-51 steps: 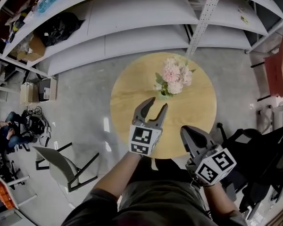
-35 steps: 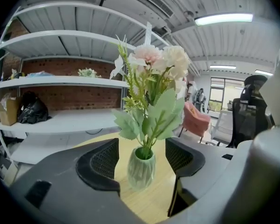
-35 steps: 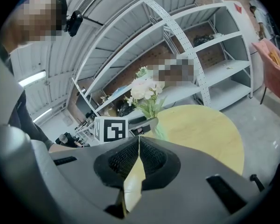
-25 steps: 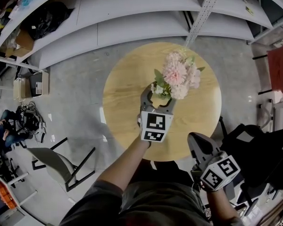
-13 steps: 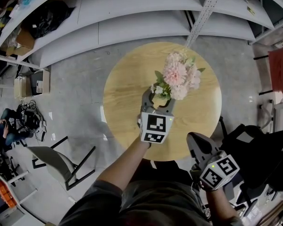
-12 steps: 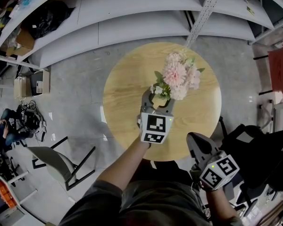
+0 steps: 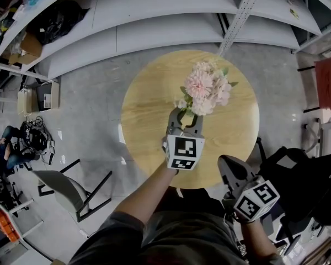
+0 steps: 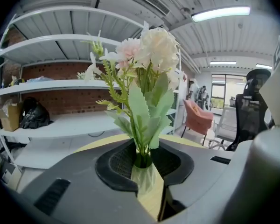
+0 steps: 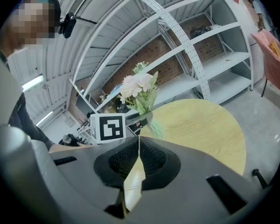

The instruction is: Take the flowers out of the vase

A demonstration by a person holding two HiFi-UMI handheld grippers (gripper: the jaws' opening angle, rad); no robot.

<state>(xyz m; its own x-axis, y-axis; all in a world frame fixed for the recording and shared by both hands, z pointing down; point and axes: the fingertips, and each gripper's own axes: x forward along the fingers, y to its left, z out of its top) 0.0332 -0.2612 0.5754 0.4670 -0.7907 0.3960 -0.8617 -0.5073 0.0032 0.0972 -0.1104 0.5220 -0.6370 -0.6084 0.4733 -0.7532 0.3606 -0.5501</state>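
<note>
A bunch of pale pink flowers (image 7: 205,86) with green leaves stands in a small pale vase (image 7: 186,118) on the round wooden table (image 7: 146,106). My left gripper (image 7: 185,117) reaches in from the near side. Its jaws are closing, and the pads hug the vase (image 8: 145,177) just below its mouth, where the stems (image 8: 142,155) enter. The blooms (image 8: 151,45) rise above the left gripper (image 8: 143,166). My right gripper (image 7: 226,163) hangs off the table's near right edge. The right gripper (image 9: 139,149) is shut on nothing, and the flowers (image 9: 138,85) stand beyond it.
Long white shelves (image 7: 154,26) curve behind the table, holding a black bag (image 7: 58,20) and a box. A grey chair (image 7: 66,195) stands at the lower left and a black office chair (image 7: 298,170) at the right. A pink chair (image 8: 199,120) shows in the left gripper view.
My left gripper reached the vase and its wide-open jaws have narrowed round it. The bunch leans slightly differently. The right gripper has stayed in place.
</note>
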